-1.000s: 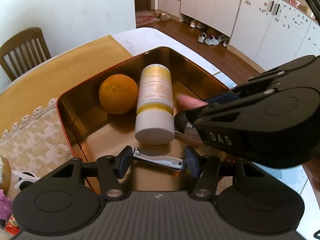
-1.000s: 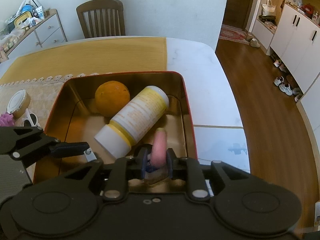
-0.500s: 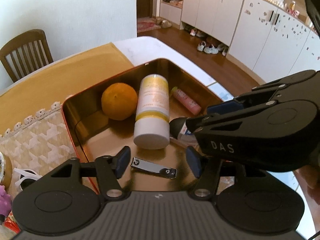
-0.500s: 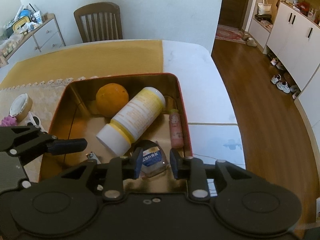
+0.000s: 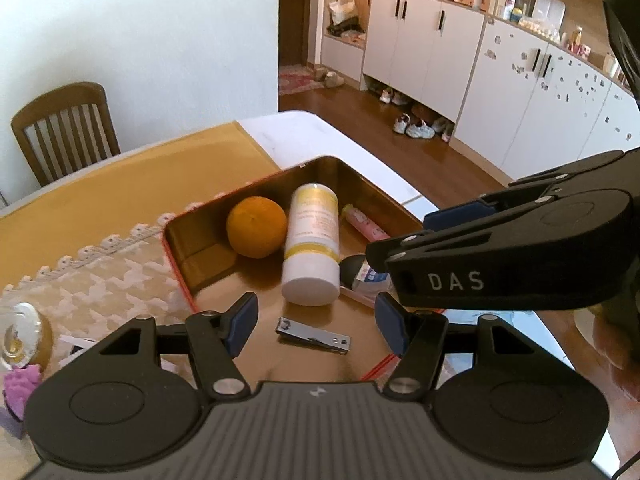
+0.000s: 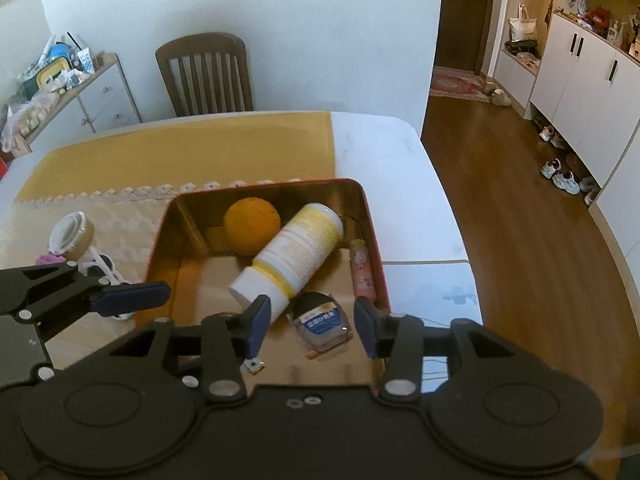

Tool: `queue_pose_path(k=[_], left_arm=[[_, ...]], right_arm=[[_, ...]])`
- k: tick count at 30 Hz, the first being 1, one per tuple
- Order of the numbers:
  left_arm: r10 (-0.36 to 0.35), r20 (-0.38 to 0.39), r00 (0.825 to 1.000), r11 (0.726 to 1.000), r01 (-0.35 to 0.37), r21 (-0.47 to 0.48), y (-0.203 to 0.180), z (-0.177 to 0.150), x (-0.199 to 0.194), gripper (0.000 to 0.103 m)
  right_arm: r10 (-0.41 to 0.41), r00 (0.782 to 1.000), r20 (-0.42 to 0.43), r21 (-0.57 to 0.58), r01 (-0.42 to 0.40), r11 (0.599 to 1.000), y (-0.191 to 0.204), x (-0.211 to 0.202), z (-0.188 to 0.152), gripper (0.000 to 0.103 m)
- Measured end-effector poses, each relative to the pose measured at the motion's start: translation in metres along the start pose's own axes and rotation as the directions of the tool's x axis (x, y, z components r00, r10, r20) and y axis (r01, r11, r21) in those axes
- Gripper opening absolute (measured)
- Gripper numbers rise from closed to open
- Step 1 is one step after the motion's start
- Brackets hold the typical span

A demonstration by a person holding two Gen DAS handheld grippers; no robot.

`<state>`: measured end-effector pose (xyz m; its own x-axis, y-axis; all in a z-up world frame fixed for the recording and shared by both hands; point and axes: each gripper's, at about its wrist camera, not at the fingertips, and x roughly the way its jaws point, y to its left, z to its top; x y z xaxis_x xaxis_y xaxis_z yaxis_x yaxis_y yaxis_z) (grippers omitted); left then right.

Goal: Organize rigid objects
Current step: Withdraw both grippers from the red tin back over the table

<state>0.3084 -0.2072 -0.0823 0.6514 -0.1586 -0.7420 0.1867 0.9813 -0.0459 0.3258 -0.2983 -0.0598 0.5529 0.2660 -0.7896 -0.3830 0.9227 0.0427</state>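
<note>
Left gripper (image 5: 316,324) above tin (image 5: 176,252), fingers spread, empty; nail clipper (image 5: 314,335) on tin floor below. Right gripper (image 6: 310,320) likewise spread, empty. Right view alone shows round packet (image 6: 322,324); clipper mostly hidden there. Orange (image 6: 251,225), bottle (image 6: 294,250), pink tube (image 6: 362,268) inside tin.

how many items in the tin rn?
5: orange far left, white-and-yellow bottle lying mid, pink tube along right wall, blue-labelled packet near right, nail clipper near front. Hand-held grippers may hide more.
</note>
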Motion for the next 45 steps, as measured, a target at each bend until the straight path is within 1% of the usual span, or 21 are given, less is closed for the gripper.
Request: queue_pose_path(k=[1,3,5,8,10,13,16,18,22,25,30,34,38,40,45], left_arm=[[0.002,0.007,1.0,1.0,-0.002,-0.003,0.001,0.0,-0.004,0.072],[0.004,0.026,1.0,1.0,-0.004,-0.007,0.004,-0.002,-0.012,0.072],[0.002,0.037,0.999,1.0,-0.002,-0.011,0.007,-0.003,-0.019,0.072],[0.0,0.053,0.999,1.0,0.001,-0.025,0.014,-0.007,-0.03,0.072],[-0.001,0.064,0.998,0.999,0.003,-0.033,0.02,-0.012,-0.039,0.073],[0.014,0.084,0.996,0.999,-0.01,-0.044,0.03,-0.018,-0.053,0.073],[0.017,0.105,0.994,0.998,-0.011,-0.058,0.041,-0.026,-0.068,0.077],[0.02,0.119,0.993,0.997,-0.012,-0.07,0.049,-0.031,-0.078,0.078],[0.027,0.139,0.99,0.996,-0.014,-0.092,0.07,-0.044,-0.098,0.078],[0.044,0.149,0.988,0.994,-0.028,-0.106,0.087,-0.053,-0.11,0.083],[0.082,0.159,0.984,0.991,-0.063,-0.121,0.115,-0.071,-0.129,0.083],[0.088,0.17,0.981,0.988,-0.065,-0.139,0.137,-0.084,-0.142,0.084],[0.105,0.185,0.977,0.988,-0.081,-0.133,0.158,-0.098,-0.155,0.086],[0.097,0.189,0.977,0.988,-0.073,-0.133,0.17,-0.106,-0.161,0.086],[0.109,0.193,0.975,0.986,-0.08,-0.148,0.2,-0.119,-0.169,0.086]], right_arm=[[0.002,1.0,0.005,-0.002,-0.002,1.0,0.002,-0.002,0.0,0.048],[0.01,1.0,0.016,-0.007,-0.01,1.0,0.007,-0.008,0.0,0.05],[0.018,0.999,0.028,-0.009,-0.018,1.0,0.011,-0.014,-0.001,0.057],[0.033,0.998,0.049,-0.005,-0.032,0.999,0.017,-0.023,-0.001,0.064],[0.041,0.997,0.058,-0.002,-0.041,0.999,0.021,-0.029,-0.002,0.065],[0.053,0.996,0.073,-0.004,-0.052,0.999,0.03,-0.038,-0.003,0.07],[0.07,0.993,0.095,-0.014,-0.069,0.998,0.039,-0.046,-0.004,0.075],[0.071,0.991,0.116,-0.031,-0.068,0.997,0.048,-0.052,-0.007,0.078],[0.092,0.987,0.132,-0.038,-0.088,0.995,0.066,-0.059,-0.013,0.084],[0.103,0.984,0.142,-0.051,-0.096,0.994,0.083,-0.062,-0.016,0.088],[0.121,0.981,0.153,-0.053,-0.115,0.992,0.11,-0.063,-0.022,0.096],[0.125,0.978,0.168,-0.061,-0.116,0.991,0.132,-0.064,-0.027,0.102],[0.137,0.975,0.177,-0.05,-0.13,0.99,0.151,-0.06,-0.031,0.103],[0.137,0.975,0.173,-0.046,-0.131,0.99,0.16,-0.057,-0.033,0.103],[0.136,0.979,0.152,-0.045,-0.131,0.99,0.183,-0.045,-0.038,0.103]])
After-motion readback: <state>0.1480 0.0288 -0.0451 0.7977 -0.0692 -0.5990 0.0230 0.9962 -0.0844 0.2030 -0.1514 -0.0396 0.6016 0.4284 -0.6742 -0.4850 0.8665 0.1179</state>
